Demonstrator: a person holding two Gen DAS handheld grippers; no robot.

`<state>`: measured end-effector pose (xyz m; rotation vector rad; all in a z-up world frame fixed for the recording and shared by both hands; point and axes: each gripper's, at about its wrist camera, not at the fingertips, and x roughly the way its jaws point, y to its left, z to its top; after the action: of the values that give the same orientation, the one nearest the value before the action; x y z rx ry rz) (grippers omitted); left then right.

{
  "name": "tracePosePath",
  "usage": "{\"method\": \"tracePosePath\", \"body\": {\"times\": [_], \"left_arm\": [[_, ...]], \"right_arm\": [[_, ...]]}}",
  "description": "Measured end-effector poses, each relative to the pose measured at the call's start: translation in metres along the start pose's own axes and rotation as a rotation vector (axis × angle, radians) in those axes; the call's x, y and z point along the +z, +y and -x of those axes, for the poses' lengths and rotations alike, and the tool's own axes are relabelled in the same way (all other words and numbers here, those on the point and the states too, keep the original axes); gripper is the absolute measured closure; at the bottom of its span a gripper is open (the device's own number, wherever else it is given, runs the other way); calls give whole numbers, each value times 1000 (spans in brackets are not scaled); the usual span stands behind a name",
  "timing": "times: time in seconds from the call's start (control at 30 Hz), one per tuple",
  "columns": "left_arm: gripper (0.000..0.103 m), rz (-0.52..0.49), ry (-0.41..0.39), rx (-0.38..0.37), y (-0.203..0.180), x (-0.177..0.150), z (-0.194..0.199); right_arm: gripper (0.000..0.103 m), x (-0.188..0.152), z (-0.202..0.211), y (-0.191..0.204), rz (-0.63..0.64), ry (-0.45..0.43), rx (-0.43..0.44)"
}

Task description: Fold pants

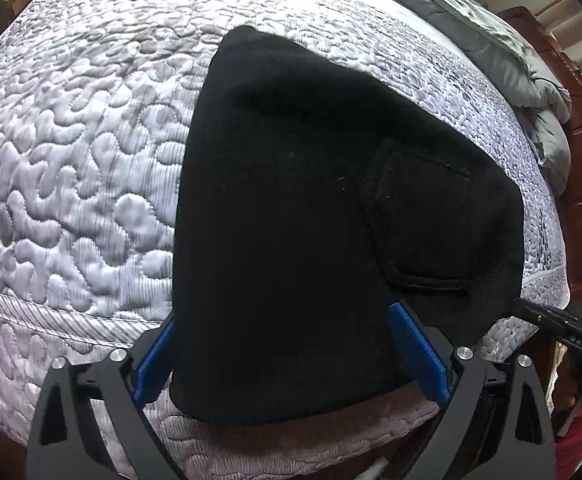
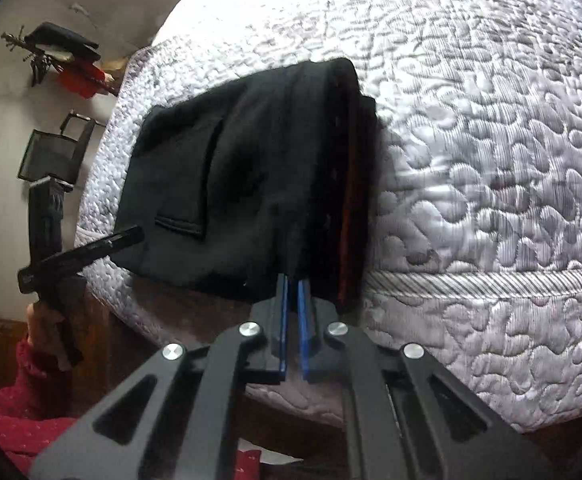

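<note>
**A:** Where do the pants (image 1: pixel 323 216) sit?

**B:** On the mattress (image 1: pixel 71 160), at its near edge, already folded into a thick black stack — the near end hangs a little over the edge. A back pocket (image 1: pixel 419 220) faces up on the top layer.

**A:** And the tongs?

**B:** The left gripper (image 1: pixel 291 356) is spread wide, one blue pad either side of the stack's near end, grasping nothing. The right gripper (image 2: pixel 292 300) has its pads drawn nearly together at the near edge of the pants, beside the layered side. Whether cloth is pinched between them, I cannot tell.

**A:** So the step in hand?

**B:** My guess — finishing or tidying the last fold. To do it well, keep the layered edges stacked flush, press flat rather than tug, and let go without dragging the top layer off the pile.

**A:** Which way does it lie?

**B:** The long axis seems to run from the near edge of the mattress toward its middle. Seen from the right wrist, a rounded fold sits at the far end and the stacked edges, showing a red strip (image 2: pixel 347 216), run along the right side.

**A:** Anything beyond the pants?

**B:** A grey quilt (image 1: pixel 503 52) bunched at the far side of the mattress.
</note>
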<state>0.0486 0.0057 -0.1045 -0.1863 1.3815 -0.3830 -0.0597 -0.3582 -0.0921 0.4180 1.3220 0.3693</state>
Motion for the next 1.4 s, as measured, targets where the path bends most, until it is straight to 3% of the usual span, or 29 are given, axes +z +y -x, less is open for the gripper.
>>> {"method": "tracePosePath", "body": {"times": [0.13, 0.33, 0.37, 0.43, 0.47, 0.63, 0.77, 0.9, 1.03, 1.17, 1.4], "left_arm": [[5, 9, 19, -3, -7, -5, -12], [4, 13, 11, -17, -7, -7, -7], [4, 14, 4, -23, -4, -9, -1], [5, 10, -4, -27, -4, -9, 6], [5, 9, -9, -27, -3, -9, 10], [5, -15, -105, -15, -3, 4, 47], [5, -38, -156, -94, -16, 24, 67], [5, -111, -98, -172, -47, 39, 48], [5, -140, -44, -112, -56, 56, 11], [4, -107, -23, -130, -38, 58, -10], [4, -223, -43, 0, -66, 47, -9]], "right_arm": [[100, -4, -16, -6, -14, 47, -41], [97, -4, -16, -7, -31, 43, -41], [95, -4, -12, -6, -22, 39, -48], [78, -5, 1, -3, -11, 17, -67], [75, -4, 9, -1, -9, -5, -88], [74, 11, 35, 15, 36, -80, -109], [74, 36, 36, 41, 95, -99, -100], [74, 61, 19, 57, 123, -89, -105], [80, 80, -5, 44, 79, -59, -167], [84, 88, -29, 20, 9, -24, -129], [83, 86, -25, 9, -43, -44, -63]]}}
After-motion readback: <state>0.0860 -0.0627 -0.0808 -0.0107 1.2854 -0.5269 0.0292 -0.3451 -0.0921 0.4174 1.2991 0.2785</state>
